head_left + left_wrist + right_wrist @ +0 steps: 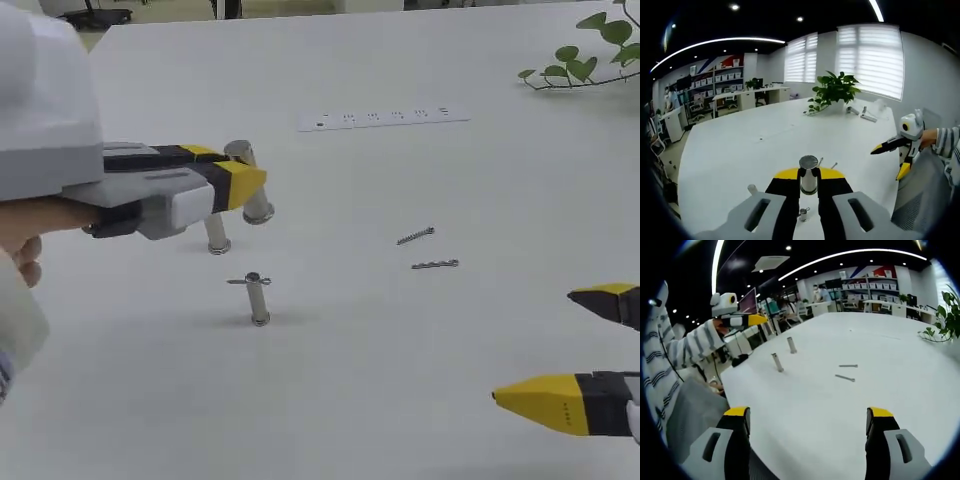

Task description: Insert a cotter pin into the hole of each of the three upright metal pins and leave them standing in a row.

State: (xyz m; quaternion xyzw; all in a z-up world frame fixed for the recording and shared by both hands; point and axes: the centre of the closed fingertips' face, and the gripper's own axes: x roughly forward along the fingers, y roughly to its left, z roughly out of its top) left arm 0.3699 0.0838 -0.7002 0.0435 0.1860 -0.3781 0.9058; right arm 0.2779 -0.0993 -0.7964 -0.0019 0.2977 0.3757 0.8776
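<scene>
The left tool (243, 183) is pinching one upright metal pin (240, 153) at the left of the white worktop (380, 420). A second pin (217, 235) is standing bare just beside it. A third pin (258, 300) is standing nearer the person, carrying an inserted cotter pin (248, 281). Two loose cotter pins (415, 236) are lying further right. The right tool (540, 345) is hovering with its jaws spread wide.

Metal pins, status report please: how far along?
Left gripper shut on an upright metal pin; right gripper open. Front pin already cottered; two loose cotter pins on the table. Nothing blocking.
</scene>
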